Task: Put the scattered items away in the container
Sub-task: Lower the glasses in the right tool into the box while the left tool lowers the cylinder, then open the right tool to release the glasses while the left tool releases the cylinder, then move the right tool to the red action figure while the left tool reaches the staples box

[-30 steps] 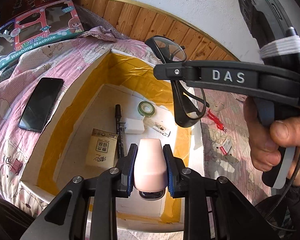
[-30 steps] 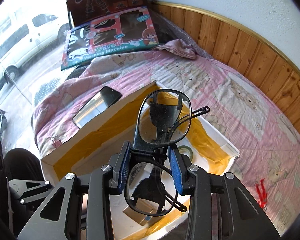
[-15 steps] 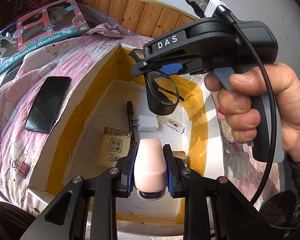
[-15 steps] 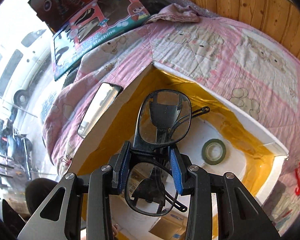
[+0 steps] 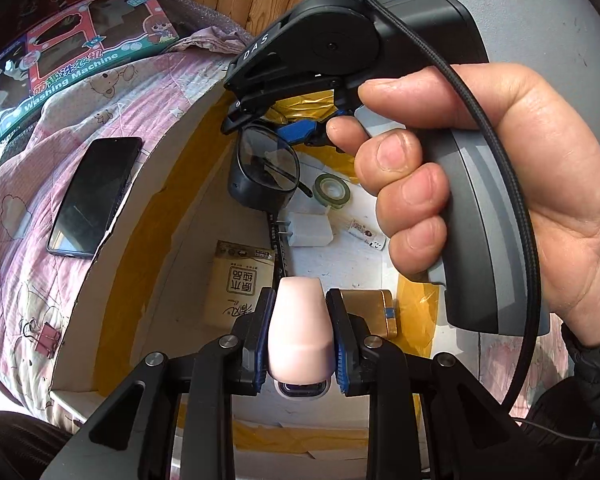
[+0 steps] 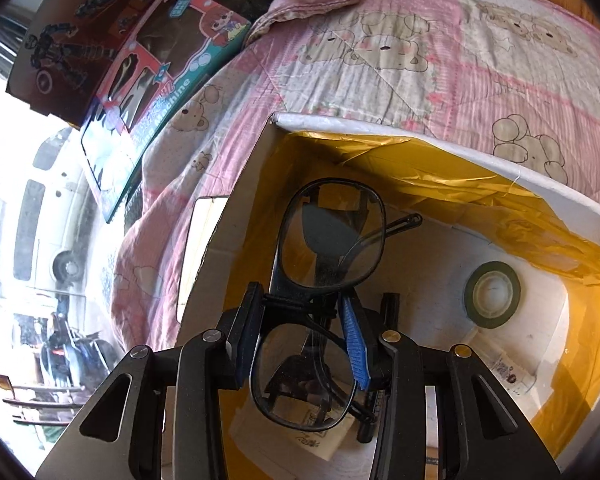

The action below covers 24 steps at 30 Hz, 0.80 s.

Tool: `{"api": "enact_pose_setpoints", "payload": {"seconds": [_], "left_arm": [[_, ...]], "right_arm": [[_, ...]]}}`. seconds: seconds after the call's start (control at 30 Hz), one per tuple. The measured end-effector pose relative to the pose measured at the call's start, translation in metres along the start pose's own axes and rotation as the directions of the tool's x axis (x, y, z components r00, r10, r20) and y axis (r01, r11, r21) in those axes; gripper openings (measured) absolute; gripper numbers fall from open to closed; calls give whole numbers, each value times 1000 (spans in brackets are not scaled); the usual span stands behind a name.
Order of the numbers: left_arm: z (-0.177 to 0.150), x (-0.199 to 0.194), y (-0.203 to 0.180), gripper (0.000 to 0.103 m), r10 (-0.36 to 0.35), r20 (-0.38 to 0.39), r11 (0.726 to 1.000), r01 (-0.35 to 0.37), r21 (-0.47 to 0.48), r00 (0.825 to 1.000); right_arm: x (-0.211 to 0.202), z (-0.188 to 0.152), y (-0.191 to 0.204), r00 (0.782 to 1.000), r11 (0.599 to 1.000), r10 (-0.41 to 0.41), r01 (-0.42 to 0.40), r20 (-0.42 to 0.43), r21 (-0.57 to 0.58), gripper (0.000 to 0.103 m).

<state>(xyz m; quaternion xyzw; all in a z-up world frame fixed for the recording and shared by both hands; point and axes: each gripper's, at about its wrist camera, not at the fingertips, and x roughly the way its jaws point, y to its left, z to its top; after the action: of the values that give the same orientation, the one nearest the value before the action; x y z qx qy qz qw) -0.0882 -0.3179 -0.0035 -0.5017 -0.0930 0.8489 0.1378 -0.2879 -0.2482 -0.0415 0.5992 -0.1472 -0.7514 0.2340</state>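
Over the yellow-lined box [image 6: 440,136], the right claw [image 6: 304,340] grips black glasses [image 6: 324,248]; the left claw [image 5: 300,340] clamps a pink case [image 5: 300,332].

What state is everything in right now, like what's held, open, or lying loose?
Left claw: shut on pink bottle.
Right claw: shut on glasses, over box.
Tape roll: flat in box.
Phone: outside box, on quilt.
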Motion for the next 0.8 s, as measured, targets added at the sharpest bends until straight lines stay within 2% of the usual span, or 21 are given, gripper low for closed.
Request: {"api": "enact_pose_setpoints", "payload": {"seconds": [0.03, 0.07, 0.13, 0.17, 0.2, 0.3, 0.4, 0.47, 0.6, 0.7, 0.8], "left_arm": [[1, 2, 1, 27, 1, -8, 1000, -1, -1, 1000], [1, 4, 2, 27, 2, -18, 1000, -3, -6, 1000], [1, 4, 6, 33, -8, -15, 1000, 7, -27, 1000], [0, 2, 7, 40, -9, -12, 999, 8, -34, 1000], [0, -2, 8, 43, -12, -3, 999, 12, -39, 1000], [0, -15, 10, 44, -42, 26, 998, 43, -52, 999], [1, -28, 9, 44, -25, 50, 998, 28, -62, 998], [2, -37, 6, 44, 10, 70, 998, -6, -59, 998], [3, -55, -7, 44, 88, 110, 996, -86, -24, 990], [1, -65, -21, 44, 140, 135, 990, -143, 14, 981], [-4, -73, -32, 44, 165, 150, 984, -173, 41, 975]], "right_arm": [[0, 1, -2, 1000, 1000, -1, 1, 3, 2, 54], [-1, 1, -4, 1000, 1000, -6, 6, 8, 8, 57], [-11, 0, -8, 1000, 1000, 6, -7, 20, 14, 58], [-20, -1, -10, 1000, 1000, 15, -15, 27, 16, 58], [-30, -3, -11, 999, 1000, 26, -27, 39, 16, 58], [-68, -15, -10, 993, 996, 93, -94, 78, 1, 58], [-111, -37, -1, 980, 988, 147, -140, 137, -66, 58], [-137, -57, 10, 971, 982, 145, -118, 188, -146, 58], [-174, -101, 25, 953, 960, 77, 9, 292, -281, 58], [-188, -127, 24, 942, 945, 47, 66, 333, -320, 58], [-200, -149, 15, 935, 943, 37, 85, 354, -322, 58]]}}
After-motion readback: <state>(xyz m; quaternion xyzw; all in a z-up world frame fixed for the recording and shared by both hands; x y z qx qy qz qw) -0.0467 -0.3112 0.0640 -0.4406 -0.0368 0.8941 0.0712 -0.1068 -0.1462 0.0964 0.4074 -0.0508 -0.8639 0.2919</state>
